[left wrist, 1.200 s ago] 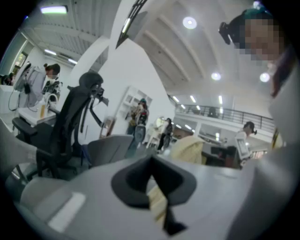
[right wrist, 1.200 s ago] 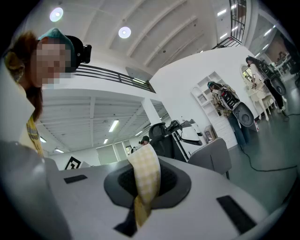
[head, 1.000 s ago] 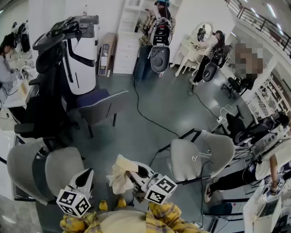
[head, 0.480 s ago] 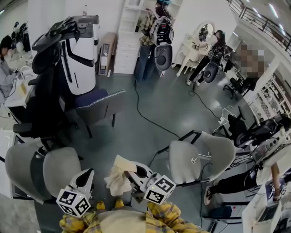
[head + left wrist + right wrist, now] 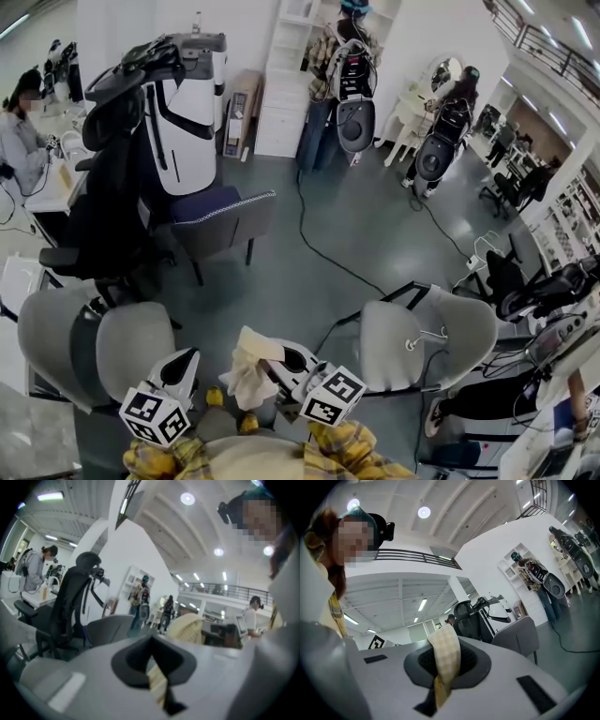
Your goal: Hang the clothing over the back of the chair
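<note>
On the grey floor [image 5: 309, 281], low in the head view, stand two grey chairs: one at the left [image 5: 103, 347] and one at the right [image 5: 427, 333]. Between them, touching neither chair back, hangs the pale yellow checked clothing [image 5: 248, 366], bunched. The right gripper [image 5: 274, 361] has its jaws clamped on a fold of it, which rises above them. The left gripper [image 5: 180, 361] points up just beside the cloth, jaws pressed together; a pale sliver shows in their slit, and I cannot tell what it is.
</note>
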### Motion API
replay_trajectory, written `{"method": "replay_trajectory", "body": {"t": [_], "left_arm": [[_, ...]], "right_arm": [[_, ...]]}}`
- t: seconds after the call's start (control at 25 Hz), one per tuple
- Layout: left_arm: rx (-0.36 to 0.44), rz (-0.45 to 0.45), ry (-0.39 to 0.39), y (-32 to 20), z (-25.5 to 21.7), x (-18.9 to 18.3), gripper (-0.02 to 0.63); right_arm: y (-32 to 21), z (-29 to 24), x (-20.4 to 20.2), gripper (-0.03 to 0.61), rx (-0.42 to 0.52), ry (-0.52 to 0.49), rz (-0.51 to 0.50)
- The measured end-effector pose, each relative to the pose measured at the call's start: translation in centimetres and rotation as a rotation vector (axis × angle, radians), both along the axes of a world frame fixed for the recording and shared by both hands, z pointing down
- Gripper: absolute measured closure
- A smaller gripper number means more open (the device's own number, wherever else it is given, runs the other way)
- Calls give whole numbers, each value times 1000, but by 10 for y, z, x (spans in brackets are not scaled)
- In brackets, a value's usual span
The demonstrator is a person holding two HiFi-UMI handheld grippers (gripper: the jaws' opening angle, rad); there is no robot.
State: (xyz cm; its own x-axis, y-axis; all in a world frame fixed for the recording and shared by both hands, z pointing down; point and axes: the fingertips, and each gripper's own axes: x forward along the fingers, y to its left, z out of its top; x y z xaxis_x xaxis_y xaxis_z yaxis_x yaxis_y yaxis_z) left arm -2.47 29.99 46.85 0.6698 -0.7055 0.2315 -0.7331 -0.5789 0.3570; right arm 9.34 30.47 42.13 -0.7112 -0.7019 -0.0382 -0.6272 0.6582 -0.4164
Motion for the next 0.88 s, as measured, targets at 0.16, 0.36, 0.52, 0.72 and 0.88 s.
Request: {"method": "replay_trajectory", "body": {"t": [0.16, 0.36, 0.52, 0.72, 0.88], "left_arm": [[8, -14, 8, -12, 0, -11, 609], [18, -9, 37, -38, -1, -14, 609], [23, 8, 49, -72, -1, -19, 609], [27, 4, 72, -112, -3, -35, 609], [13, 9, 86, -136, 0, -45, 609]], "right_arm": [[-14, -3, -8, 557, 11, 9, -10], [-37, -12, -14, 557, 28, 22, -13], [-62, -16, -25, 557, 43, 17, -29], [-96, -18, -40, 557, 46, -11, -45], [-122, -19, -51, 558, 33, 6, -43]]}}
